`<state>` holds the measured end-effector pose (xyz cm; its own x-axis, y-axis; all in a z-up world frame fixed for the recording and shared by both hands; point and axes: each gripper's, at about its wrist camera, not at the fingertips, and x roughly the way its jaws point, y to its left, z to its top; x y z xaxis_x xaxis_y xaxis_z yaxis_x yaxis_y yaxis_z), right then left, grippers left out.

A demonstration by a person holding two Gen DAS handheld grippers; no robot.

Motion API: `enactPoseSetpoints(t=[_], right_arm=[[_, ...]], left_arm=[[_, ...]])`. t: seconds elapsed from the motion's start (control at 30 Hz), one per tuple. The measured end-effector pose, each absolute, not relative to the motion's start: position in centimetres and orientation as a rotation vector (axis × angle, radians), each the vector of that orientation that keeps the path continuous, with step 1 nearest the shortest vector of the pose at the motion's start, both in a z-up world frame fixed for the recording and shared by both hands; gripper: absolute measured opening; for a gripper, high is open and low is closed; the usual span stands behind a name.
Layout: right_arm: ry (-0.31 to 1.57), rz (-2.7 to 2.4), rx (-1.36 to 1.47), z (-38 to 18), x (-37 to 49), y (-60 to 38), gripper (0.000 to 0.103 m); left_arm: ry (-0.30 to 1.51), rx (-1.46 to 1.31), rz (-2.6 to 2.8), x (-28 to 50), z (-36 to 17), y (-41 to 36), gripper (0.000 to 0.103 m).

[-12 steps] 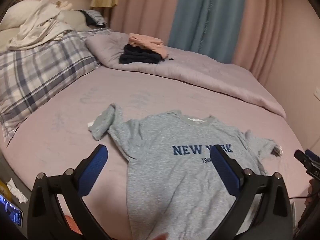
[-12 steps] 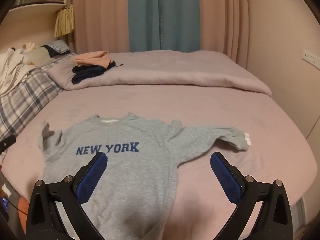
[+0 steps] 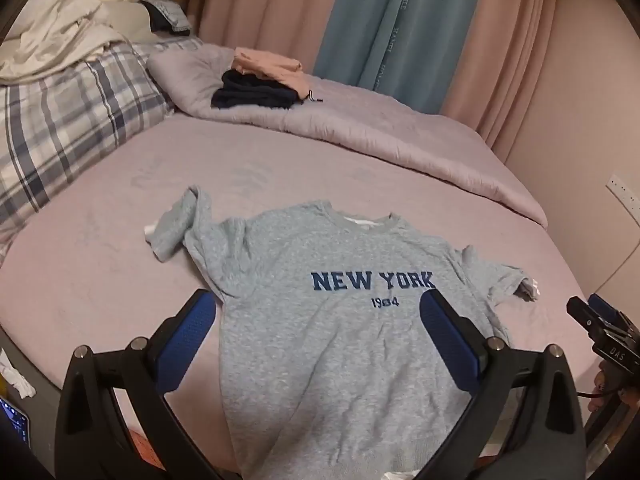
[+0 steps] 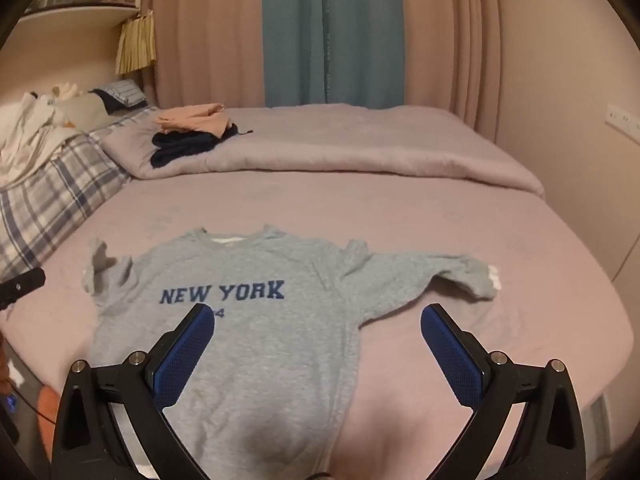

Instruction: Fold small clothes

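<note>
Left claw [image 3: 318, 308]: blue pads spread wide, nothing between them, poised above the near edge of the bed [image 3: 100, 264] over the lower part of the sweatshirt.

Right claw [image 4: 316, 322]: blue pads likewise spread wide, holding nothing, above the sweatshirt's right side and the bare sheet beside it. Its tip shows at the right edge of the left wrist view.

Sweatshirt [image 3: 328, 320]: grey, small, front up, printed NEW YORK in dark blue. Lies flat on the pink sheet at the near side of the bed, hem toward the claws, collar away. One sleeve stretches out to the right; the other is bunched and folded up at the left shoulder.

Plaid pillow [image 3: 60, 120]: left side of the bed, with rumpled white cloth [image 3: 60, 36] heaped on it.

Quilt [image 3: 360, 128]: pale lilac, folded back across the far half of the bed.

Folded clothes [image 3: 260, 84]: a dark garment with a peach one on top, stacked on the quilt.

Curtains [image 4: 332, 32]: pink with a blue panel, behind the bed.
</note>
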<state>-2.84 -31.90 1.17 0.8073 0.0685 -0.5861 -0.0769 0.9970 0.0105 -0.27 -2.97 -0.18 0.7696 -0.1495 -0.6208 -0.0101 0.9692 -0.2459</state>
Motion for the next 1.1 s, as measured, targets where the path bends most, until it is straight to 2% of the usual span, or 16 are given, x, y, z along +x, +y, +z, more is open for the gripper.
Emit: enactPoseSetpoints(t=[0.17, 1.1], right_arm=[[0.643, 0.1, 0.018, 0.9, -2.6, -31.6, 0.102], [0.657, 0.074, 0.098, 1.2, -2.7, -31.2, 0.102]], left_arm=[[0.764, -0.316, -0.149, 0.2, -1.0, -1.8, 0.101], [0.743, -0.259, -0.117, -0.1, -0.6, -0.9, 0.1]])
